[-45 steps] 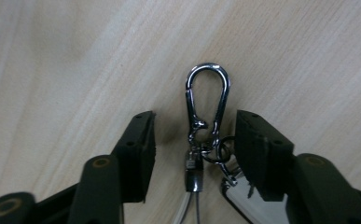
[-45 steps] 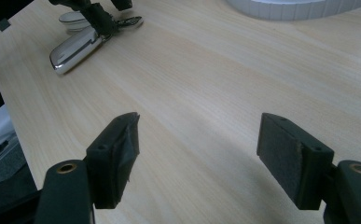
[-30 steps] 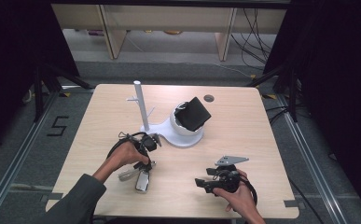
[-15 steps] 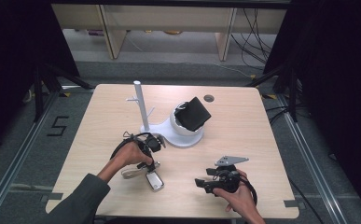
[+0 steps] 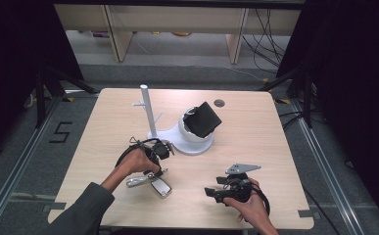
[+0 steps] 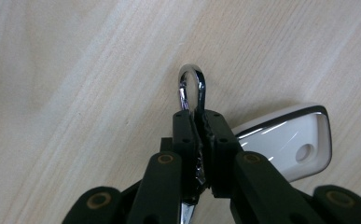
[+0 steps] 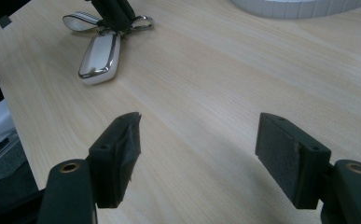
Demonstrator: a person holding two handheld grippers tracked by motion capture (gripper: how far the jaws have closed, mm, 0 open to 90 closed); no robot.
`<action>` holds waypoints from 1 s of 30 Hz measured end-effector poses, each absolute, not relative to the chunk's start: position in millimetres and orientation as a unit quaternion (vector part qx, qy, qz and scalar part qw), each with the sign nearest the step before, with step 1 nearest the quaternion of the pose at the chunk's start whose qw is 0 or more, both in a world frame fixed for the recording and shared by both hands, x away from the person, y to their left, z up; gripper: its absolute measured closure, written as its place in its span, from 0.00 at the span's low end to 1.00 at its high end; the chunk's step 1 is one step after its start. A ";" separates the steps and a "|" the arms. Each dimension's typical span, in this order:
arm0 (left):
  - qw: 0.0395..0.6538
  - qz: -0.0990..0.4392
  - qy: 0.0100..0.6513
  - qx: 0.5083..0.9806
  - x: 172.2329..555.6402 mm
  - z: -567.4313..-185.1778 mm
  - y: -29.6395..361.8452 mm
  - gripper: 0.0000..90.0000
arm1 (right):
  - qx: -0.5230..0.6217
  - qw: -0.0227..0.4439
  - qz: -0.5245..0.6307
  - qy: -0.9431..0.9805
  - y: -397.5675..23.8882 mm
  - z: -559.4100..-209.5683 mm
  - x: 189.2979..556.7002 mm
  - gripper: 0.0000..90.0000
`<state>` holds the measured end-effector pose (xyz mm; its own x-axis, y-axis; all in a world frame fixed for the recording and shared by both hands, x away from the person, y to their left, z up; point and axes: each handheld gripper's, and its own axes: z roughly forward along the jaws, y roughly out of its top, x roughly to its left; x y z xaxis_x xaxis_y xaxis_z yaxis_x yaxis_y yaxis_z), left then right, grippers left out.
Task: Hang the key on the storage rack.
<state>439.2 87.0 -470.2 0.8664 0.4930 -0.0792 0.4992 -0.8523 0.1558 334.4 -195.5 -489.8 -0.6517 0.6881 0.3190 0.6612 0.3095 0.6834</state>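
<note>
My left claw is closed on the metal clip of a key bunch; its jaws have just been closing, and the clip is between the pads. In the left gripper view the rounded chrome loop of the clip comes out above the two black pads, and the white key fob lies just to the right of them, flat on the wooden table. In the high view my left claw is at the front left part of the table, and the key fob lies just beside it, nearer to me. A second flat silver piece of the bunch lies to the left of the fob, touching the table.

The fob is smooth, glossy white plastic with a bright chrome edge and rounded corners. The clip is thin polished metal. The table is light wood with a fine grain, matte. My claw pads are black and a little rough.

My left hand holds its gripper pointing down to the table, the forearm coming from the lower left. My right hand rests low at the front right, well apart from the keys. My right claw is open, nothing between its pads, and it looks across the table toward the key fob.
</note>
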 end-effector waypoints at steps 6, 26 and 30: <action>0.088 -0.015 0.271 0.958 442.5 -470.6 86.2 0.93 | 0.415 0.018 0.414 0.810 -195.5 -490.2 334.7 0.35; 0.079 0.008 0.270 0.960 447.4 -473.8 84.0 0.94 | 0.405 0.015 0.414 0.815 -195.4 -491.2 335.6 0.35; 0.088 0.010 0.268 0.959 445.5 -466.8 87.4 0.94 | 0.411 0.007 0.416 0.811 -195.3 -490.9 335.3 0.35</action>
